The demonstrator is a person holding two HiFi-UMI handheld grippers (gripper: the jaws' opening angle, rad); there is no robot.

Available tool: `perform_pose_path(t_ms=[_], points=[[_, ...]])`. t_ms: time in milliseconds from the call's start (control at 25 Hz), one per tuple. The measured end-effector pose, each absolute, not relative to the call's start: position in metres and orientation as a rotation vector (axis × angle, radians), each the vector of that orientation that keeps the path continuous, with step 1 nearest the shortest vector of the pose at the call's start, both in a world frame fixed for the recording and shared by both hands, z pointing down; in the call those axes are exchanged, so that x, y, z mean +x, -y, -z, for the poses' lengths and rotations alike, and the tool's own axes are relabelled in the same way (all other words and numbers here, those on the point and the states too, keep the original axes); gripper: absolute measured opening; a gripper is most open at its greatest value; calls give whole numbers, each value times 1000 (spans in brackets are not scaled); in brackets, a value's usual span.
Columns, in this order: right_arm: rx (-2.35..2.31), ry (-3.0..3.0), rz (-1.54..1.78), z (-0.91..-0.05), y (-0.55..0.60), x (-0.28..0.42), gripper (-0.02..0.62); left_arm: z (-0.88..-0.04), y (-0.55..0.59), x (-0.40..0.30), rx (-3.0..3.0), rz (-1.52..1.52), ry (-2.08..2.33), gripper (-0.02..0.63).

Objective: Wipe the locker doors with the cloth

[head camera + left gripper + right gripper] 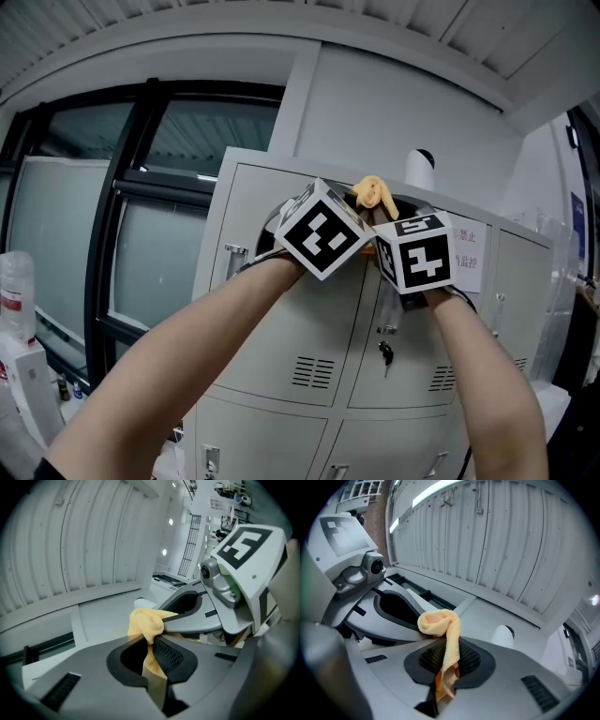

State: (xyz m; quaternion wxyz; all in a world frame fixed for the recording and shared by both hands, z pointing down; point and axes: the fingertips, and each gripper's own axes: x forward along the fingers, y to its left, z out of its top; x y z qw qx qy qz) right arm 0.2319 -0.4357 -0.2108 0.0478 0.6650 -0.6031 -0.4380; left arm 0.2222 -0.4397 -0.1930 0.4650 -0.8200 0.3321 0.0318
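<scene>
Cloth (373, 195) is pinched in both left gripper (151, 645) and right gripper (446, 663), held bunched by upper locker doors (281, 309), probably so a wiping grip is set.

Left of my left gripper (151, 641) stands a tall window (112, 234) in dark frames. Above it arches a ribbed white ceiling (234, 14) carrying a long light strip (440, 490). Beyond my right gripper (445, 658) rises a plain white wall (375, 103), with a rounded white device (421, 171) before it.
</scene>
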Motion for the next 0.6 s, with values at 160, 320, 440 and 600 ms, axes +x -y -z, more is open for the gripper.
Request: perform_pose_path(t_ms=[160,320,440,600], points=[[1982,1874,1388,209,436,198,63,192,442,188,-2016,-98,-847,44],[1916,1925,1422,207,443,151,63,192,443,137,-2007,-115,-883,44],[1874,1967,1443,205,450,116,63,190,451,103,-1999,-110,-917,44],[1835,2018,1449,199,460,76,63,183,461,63,-1979,-75,-966,44]])
